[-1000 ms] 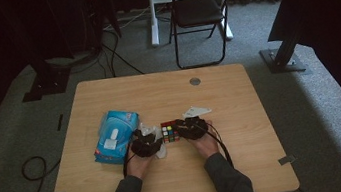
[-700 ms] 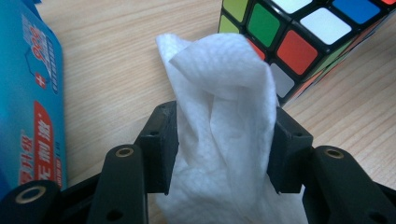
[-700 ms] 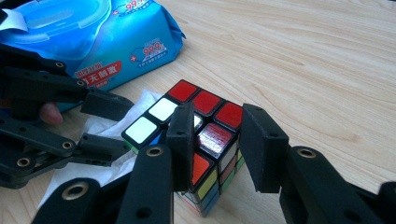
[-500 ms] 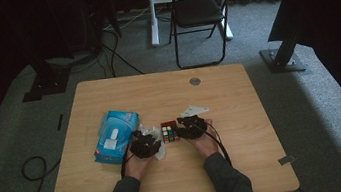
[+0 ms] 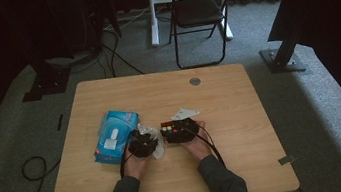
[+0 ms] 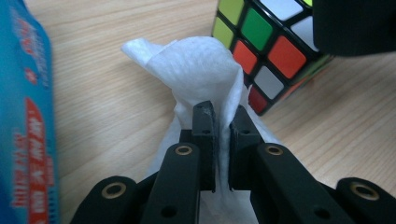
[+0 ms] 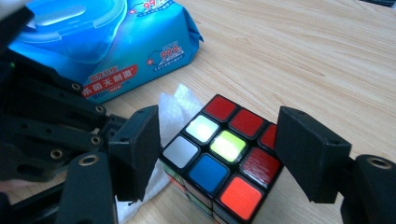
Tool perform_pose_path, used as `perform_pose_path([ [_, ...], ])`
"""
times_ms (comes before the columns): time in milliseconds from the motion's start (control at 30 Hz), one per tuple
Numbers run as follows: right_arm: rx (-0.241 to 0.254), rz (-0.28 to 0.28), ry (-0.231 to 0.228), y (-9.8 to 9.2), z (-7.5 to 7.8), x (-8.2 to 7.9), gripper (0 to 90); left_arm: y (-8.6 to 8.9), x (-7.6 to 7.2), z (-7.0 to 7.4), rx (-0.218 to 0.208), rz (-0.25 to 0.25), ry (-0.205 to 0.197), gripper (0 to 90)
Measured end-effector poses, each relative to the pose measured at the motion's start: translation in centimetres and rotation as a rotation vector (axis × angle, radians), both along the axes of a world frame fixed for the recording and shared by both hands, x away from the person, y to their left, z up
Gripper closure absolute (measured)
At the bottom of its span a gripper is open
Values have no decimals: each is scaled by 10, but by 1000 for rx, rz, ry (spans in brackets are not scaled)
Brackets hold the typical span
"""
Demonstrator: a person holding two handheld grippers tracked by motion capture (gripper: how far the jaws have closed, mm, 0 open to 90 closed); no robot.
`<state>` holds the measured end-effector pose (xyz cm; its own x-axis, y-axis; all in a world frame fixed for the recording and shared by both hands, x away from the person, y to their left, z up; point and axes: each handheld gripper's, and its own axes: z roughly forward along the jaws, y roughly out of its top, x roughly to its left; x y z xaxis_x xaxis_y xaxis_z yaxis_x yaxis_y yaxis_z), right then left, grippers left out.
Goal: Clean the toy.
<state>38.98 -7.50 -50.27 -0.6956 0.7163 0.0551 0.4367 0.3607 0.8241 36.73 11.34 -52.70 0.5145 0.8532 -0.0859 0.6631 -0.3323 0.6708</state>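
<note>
Left tool [image 6: 223, 121] clamped shut; right tool [image 7: 217, 154] just opening, jaws apart.

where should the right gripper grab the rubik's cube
On two opposite flat side faces of the Rubik's cube, at mid-height, coming from above. It sits flat on the table, and the right gripper already straddles it with jaws open, just widened. The wet wipe, pinched by the left gripper, lies against one side; probably avoid catching it.
</note>
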Motion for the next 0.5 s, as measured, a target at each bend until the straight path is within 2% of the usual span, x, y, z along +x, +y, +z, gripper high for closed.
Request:
perform_pose_path([
  [133,-52,-8,-23,1,0,-1,288,3,2,3,-3,10,-5,844],
  [333,-47,-23,-16,-8,0,0,267,3,5,4,-14,21,-5,844],
  [500,-64,-28,-17,-16,1,-1,256,1,5,7,-14,15,-13,844],
])
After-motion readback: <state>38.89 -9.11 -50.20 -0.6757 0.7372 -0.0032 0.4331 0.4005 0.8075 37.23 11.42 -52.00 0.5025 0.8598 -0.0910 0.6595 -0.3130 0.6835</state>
